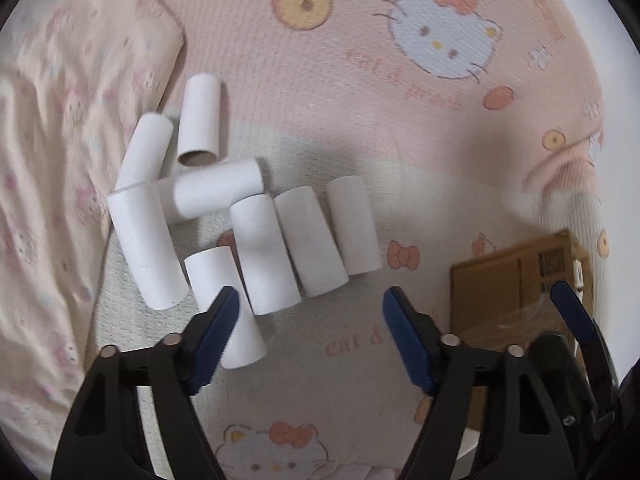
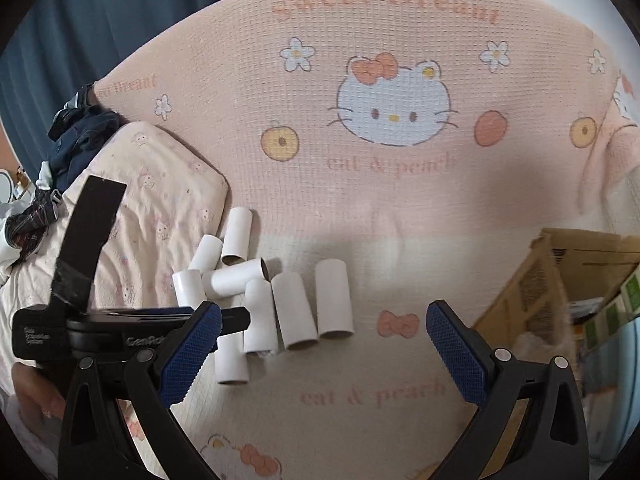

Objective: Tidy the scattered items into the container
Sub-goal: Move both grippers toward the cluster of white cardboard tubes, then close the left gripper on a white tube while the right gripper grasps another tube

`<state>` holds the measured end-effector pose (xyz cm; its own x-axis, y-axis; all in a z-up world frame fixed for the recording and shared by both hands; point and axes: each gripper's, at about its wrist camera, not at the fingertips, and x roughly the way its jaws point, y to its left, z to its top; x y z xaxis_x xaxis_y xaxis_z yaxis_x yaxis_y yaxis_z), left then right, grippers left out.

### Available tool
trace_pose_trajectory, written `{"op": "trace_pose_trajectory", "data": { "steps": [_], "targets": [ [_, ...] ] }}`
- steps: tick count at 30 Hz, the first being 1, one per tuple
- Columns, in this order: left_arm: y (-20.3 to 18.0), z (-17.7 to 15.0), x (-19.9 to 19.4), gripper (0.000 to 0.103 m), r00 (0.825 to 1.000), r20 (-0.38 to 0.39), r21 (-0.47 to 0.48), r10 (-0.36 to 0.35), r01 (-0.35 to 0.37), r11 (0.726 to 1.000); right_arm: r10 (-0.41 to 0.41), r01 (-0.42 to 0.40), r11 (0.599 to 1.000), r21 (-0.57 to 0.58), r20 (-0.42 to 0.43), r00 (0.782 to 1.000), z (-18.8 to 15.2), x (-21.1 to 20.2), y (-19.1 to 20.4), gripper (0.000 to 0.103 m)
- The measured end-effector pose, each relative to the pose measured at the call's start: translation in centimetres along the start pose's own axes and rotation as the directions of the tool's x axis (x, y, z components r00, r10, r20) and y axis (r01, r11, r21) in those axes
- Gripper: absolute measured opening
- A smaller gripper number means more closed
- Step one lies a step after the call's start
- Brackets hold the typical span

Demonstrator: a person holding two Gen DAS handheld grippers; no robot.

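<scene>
Several white cardboard tubes (image 1: 264,252) lie scattered on a pink cartoon-cat bedsheet, also in the right wrist view (image 2: 292,308). A brown cardboard box (image 1: 508,300) stands to their right; its open top shows in the right wrist view (image 2: 560,280). My left gripper (image 1: 310,304) is open and empty, hovering just in front of the tubes, its left finger over the nearest tube (image 1: 236,320). My right gripper (image 2: 324,320) is open and empty, a little back from the tubes. The left gripper's body shows at the left of the right wrist view.
A pale patterned pillow (image 1: 60,160) lies left of the tubes, touching the farthest ones. Dark clothes (image 2: 76,136) are heaped beyond it. A blue curtain (image 2: 120,12) hangs behind the bed. Bare bedsheet (image 2: 380,200) stretches beyond the tubes.
</scene>
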<state>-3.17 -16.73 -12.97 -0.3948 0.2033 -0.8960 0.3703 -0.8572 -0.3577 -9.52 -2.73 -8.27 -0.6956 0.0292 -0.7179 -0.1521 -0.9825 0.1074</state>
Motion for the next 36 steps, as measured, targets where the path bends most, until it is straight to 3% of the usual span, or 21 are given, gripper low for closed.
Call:
{"op": "trace_pose_trajectory", "data": {
  "steps": [3,7,11,14,20,28,30,34,36],
  "targets": [
    [1.3,-0.1,1.2,0.043,1.0,-0.012,-0.053,-0.014,0.013,0.999,0.034,-0.036,0.999,0.036,0.038,0.999,-1.0,0.7,-0.3,0.102],
    [3.9,-0.7,2.5,0.036,0.998,-0.009,-0.135,-0.064,0.062,0.989,0.034,-0.035,0.995,0.093,0.005,0.999,-1.7,3.0,-0.9,0.102],
    [4.9,-1.7,2.4,0.035,0.996,0.046,-0.109,0.071,-0.066,0.992,0.087,-0.082,0.99,0.118,-0.035,0.996,-3.0,5.5,-0.7,0.102],
    [5.8,-2.5,2.5,0.035,0.991,0.056,-0.094,0.119,-0.114,0.989,0.099,-0.092,0.99,0.105,-0.07,0.993,-4.2,7.0,0.0,0.102],
    [9.1,-3.6,4.1,0.035,1.0,-0.004,-0.232,-0.008,0.007,0.973,0.121,-0.122,0.992,-0.004,-0.102,0.987,-6.4,8.8,3.0,0.102],
    [9.5,-3.7,4.4,0.035,0.998,0.033,-0.237,-0.057,0.063,0.97,0.165,-0.181,0.976,-0.117,-0.135,0.977,-8.9,10.8,5.6,0.102],
    [9.5,-3.8,4.6,0.038,0.997,0.022,-0.243,-0.069,0.073,0.967,0.186,-0.205,0.972,-0.12,-0.147,0.971,-9.1,11.2,5.7,0.099],
    [9.2,-3.9,4.9,0.046,0.999,0.014,-0.263,-0.053,0.055,0.963,0.231,-0.245,0.968,-0.055,-0.178,0.956,-9.3,12.0,5.0,0.075],
    [9.3,-3.8,5.1,0.049,0.998,0.01,-0.28,-0.055,0.056,0.958,0.255,-0.263,0.964,-0.018,-0.198,0.947,-9.3,12.6,4.6,0.069]
  ]
}}
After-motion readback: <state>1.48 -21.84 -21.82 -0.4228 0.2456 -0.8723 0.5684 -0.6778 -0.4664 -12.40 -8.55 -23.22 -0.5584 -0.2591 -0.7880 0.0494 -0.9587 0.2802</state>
